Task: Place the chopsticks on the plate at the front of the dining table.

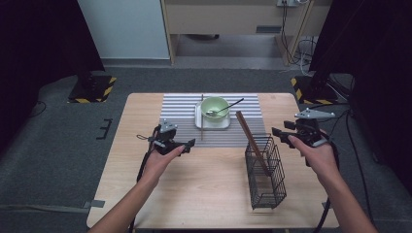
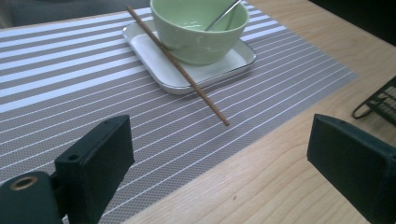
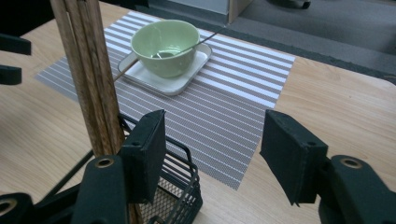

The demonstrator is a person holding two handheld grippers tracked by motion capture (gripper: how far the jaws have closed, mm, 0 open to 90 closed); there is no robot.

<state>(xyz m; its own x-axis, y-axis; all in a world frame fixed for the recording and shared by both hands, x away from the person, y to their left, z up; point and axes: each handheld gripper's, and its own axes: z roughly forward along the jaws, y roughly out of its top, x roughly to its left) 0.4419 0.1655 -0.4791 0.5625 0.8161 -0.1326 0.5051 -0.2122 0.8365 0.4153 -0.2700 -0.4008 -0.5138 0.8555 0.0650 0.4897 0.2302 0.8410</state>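
Left gripper [image 1: 188,144], jaws apart, empty, hovered beside a thin brown wooden chopstick [image 2: 180,67] lying on the striped mat toward the table's far edge; right gripper [image 1: 281,133] likewise gaped

Even overhead light, dim bg, soft shadows, slight blur.

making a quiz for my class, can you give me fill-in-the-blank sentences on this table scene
1. The green bowl sits on a white ____.
2. The tray rests on a ____ placemat.
3. A single chopstick lies with one end propped on the tray's rim and the other on the ____.
4. The wooden chopsticks stand in a black wire ____.

Missing words: tray; striped; placemat; basket
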